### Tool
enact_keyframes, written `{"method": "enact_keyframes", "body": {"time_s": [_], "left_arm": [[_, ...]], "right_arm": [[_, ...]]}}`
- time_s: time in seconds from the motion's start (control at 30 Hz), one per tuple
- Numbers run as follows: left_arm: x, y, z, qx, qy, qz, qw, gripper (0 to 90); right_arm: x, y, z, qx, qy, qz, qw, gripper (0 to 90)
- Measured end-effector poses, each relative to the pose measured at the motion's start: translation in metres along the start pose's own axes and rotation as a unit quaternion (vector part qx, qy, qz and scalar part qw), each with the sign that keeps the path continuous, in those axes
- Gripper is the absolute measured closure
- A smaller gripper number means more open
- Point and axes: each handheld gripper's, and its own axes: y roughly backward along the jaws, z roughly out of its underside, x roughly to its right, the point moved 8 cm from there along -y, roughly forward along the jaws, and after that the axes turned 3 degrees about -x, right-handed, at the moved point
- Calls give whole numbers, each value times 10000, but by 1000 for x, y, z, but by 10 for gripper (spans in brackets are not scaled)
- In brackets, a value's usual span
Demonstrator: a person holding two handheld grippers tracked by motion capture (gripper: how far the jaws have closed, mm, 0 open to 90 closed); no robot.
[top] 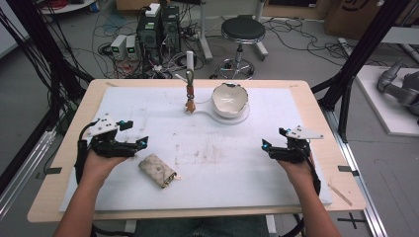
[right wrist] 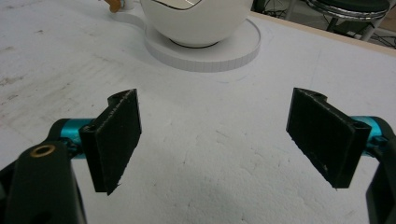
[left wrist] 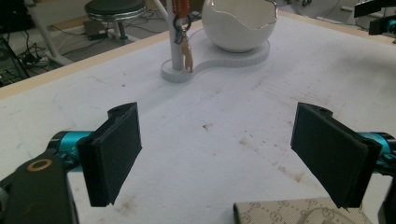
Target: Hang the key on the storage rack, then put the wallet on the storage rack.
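A beige patterned key pouch (top: 157,170) lies on the white mat just right of my left gripper (top: 132,143); its top edge shows at the bottom of the left gripper view (left wrist: 299,212). My left gripper (left wrist: 217,156) is open with nothing between the jaws. At the far middle, a white stand (top: 189,61) holds a hanging keyring with a small tan figure (top: 189,104), beside an eggshell-shaped white bowl (top: 229,100) on the same white base (left wrist: 243,56). My right gripper (top: 269,146) hovers open at the right side, empty, facing the bowl (right wrist: 196,21).
The white mat (top: 212,158) covers most of the wooden table (top: 69,148). Beyond the far edge stand a black stool (top: 242,30), computer boxes (top: 159,29) and floor cables. Black frame posts rise at both sides.
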Motion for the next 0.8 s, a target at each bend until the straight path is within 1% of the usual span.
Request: {"method": "enact_keyframes", "body": {"time_s": [0.07,0.17,0.3,0.4,0.5,0.53,0.67,0.7,0.73,0.8], "left_arm": [[-6,6,2,70,101,-41,9999,147],[-14,13,7,77,199,-150,9997,146],[-18,16,9,55,230,-184,9996,146],[-20,19,10,26,185,-207,9996,146],[-22,21,12,9,194,-266,9995,146],[-23,22,13,-2,192,-268,9995,146],[-25,26,18,-88,151,-333,9993,146],[-26,28,20,-114,144,-361,9992,146],[-26,29,21,-112,164,-371,9991,146],[-28,32,22,-97,191,-401,9990,146]], "right_arm": [[0,-1,0,-11,43,-15,10000,182],[-1,-1,1,-41,-5,-53,10000,182],[-1,-3,1,-40,28,-88,9999,182],[-3,-2,0,-3,41,-96,9999,182],[-5,-3,-1,-15,97,-114,9999,182],[-7,-3,-2,0,81,-136,9999,182],[-16,-5,-7,10,152,-207,9997,182],[-18,-6,-9,14,212,-225,9995,182],[-22,-8,-11,8,204,-272,9994,182],[-28,-9,-13,10,276,-320,9991,182]]}}
